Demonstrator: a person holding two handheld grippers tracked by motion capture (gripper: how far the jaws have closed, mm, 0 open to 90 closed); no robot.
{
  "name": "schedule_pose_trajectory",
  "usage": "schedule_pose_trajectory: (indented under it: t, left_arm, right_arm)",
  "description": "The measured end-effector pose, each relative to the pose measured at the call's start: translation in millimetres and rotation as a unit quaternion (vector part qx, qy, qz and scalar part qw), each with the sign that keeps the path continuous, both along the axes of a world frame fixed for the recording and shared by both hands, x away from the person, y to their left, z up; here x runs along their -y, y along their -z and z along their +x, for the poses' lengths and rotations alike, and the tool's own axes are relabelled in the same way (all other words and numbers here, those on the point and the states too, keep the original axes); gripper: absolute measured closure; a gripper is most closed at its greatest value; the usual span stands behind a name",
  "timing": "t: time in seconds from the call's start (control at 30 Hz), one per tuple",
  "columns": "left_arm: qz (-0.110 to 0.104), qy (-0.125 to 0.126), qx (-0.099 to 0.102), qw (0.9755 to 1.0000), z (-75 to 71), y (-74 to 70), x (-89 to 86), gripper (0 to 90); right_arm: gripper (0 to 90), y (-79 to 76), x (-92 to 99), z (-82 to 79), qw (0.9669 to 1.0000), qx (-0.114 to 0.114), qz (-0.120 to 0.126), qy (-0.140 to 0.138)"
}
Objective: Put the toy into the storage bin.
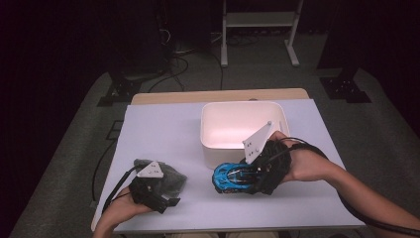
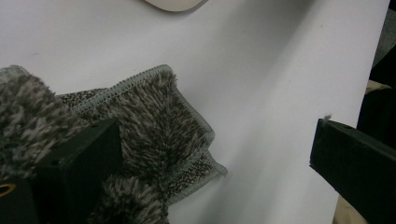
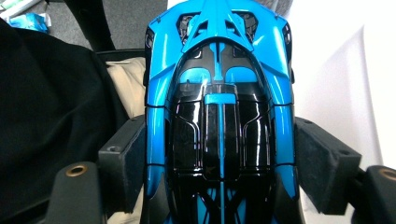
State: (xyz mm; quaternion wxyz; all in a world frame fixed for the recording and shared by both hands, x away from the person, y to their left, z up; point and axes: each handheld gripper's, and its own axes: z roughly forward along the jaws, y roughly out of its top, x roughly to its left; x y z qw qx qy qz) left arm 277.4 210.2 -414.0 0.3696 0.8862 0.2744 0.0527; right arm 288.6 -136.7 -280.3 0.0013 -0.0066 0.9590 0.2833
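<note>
Resting near the table's [image 1: 163, 124] front-left edge, left gripper [image 1: 166, 202] has jaws apart beside the grey fuzzy cloth [image 2: 154, 126]. Right gripper [image 1: 247, 179] is clamped on the blue toy car [image 3: 219, 116], just before the white bin [image 1: 208, 144]. Keep it level and clear the near rim; the bin has room.

white table top [image 1: 163, 129] on a wooden board, whose edge is seen along the far side [image 1: 218, 95]. grey carpet floor [image 1: 391, 134] all around. a white metal frame [image 1: 257, 29] is stood behind the table, black stand bases [image 1: 119, 91] and loose cables [image 1: 173, 64] are lying left of it. room is kept dark, only the table is lit.
</note>
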Motion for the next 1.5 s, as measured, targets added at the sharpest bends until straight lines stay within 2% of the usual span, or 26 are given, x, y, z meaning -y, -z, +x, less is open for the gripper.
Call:
schedule_pose_trajectory:
  t: [0.37,0.5,0.73,0.77,0.83,1.07,1.17,1.33,1.5]
  left_arm:
    - [-0.005,0.0,-0.002,1.0,2.1,0.4,-2.7,1.8]
    - [-0.004,0.0,0.001,1.0,3.2,0.2,-1.7,1.8]
    - [0.001,0.004,0.009,1.0,8.1,0.4,4.1,1.8]
    - [0.003,0.007,0.009,0.9999,8.9,0.2,4.3,1.8]
    - [0.003,0.008,0.008,0.9999,9.7,0.3,4.4,1.8]
    - [0.0,0.005,0.01,0.9999,11.4,0.4,1.7,1.8]
    - [0.003,0.006,0.012,0.9999,11.5,0.2,0.8,1.8]
    - [0.002,0.003,0.012,0.9999,11.4,-0.2,-1.3,1.8]
    - [0.001,0.001,0.012,0.9999,10.2,-0.5,-2.0,1.8]
  right_arm:
    - [25.3,-30.2,0.0,15.9,0.9999,0.002,0.009,0.007]
    - [25.3,-40.1,0.8,23.4,0.9999,0.007,0.004,0.007]
    - [25.3,-55.5,4.4,40.9,0.9997,0.014,0.002,0.019]
    - [25.3,-58.9,5.5,47.7,0.9996,0.013,0.005,0.023]
    - [25.3,-60.1,5.6,49.9,0.9996,0.014,0.004,0.025]
    - [25.3,-65.1,3.6,76.0,0.9992,0.014,-0.006,0.037]
    - [25.3,-65.9,3.0,81.6,0.9991,0.012,-0.007,0.04]
    - [25.3,-65.0,-0.4,99.1,0.9988,0.011,-0.012,0.045]
    - [25.3,-61.7,0.4,109.8,0.9985,0.01,-0.015,0.052]
